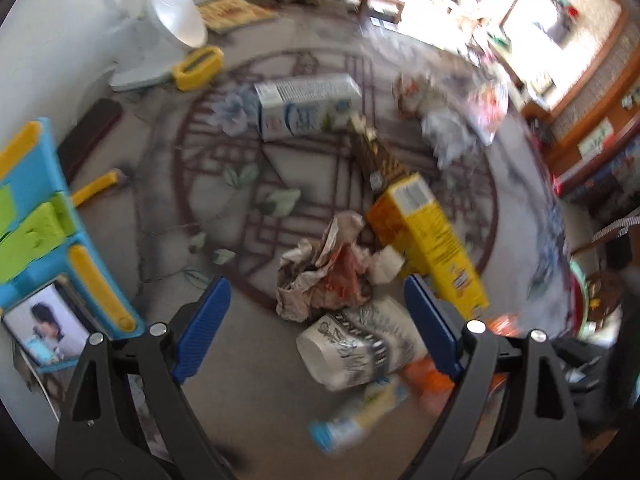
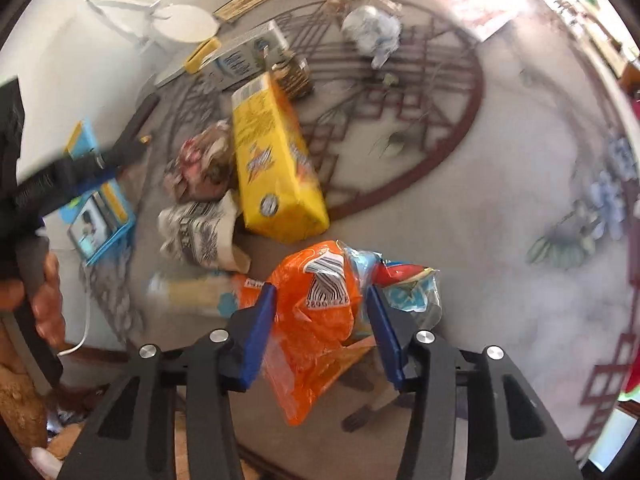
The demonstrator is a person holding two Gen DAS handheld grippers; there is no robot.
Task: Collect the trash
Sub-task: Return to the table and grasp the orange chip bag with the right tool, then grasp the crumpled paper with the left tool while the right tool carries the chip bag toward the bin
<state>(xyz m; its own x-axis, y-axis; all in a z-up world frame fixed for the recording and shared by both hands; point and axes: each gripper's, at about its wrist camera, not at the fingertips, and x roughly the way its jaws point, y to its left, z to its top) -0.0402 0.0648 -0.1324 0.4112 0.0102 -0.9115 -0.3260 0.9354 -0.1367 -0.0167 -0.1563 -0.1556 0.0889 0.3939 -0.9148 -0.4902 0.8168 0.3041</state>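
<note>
**Lining up the right tongs on the orange wrapper**

Hovering over the carpet (image 2: 500, 280), both tools sat above a scatter of trash. In the right wrist view I logged the right tongs (image 2: 320, 328) spread, with the orange wrapper (image 2: 316, 320) lying directly between the blue pads (image 2: 256, 332). I could not tell whether either pad touched the film; no pinch was evident. The wrapper's long axis ran roughly along the tongs' pointing direction, from its barcode end ahead to a tail trailing back under the tool, so closing would squeeze it across the narrow way. A blue-and-red wrapper (image 2: 404, 284) lay touching it, just beside the right-hand pad.

The left tongs (image 1: 320, 328) were also spread and held nothing. The paper cup (image 1: 360, 350) lay on its side between and slightly below their pads, mouth toward the lower left. Crumpled paper (image 1: 324, 272) lay just ahead of it, and the yellow carton (image 1: 428, 240) ahead and to the right, its long axis angled away. A blue-capped bottle (image 1: 356, 420) lay blurred beneath the cup.

Judgement: the right hand was nearer the orange wrapper, the left nearer the cup. The right-side closure looked like the step in hand; the risk was catching the neighbouring wrapper as well.
</note>
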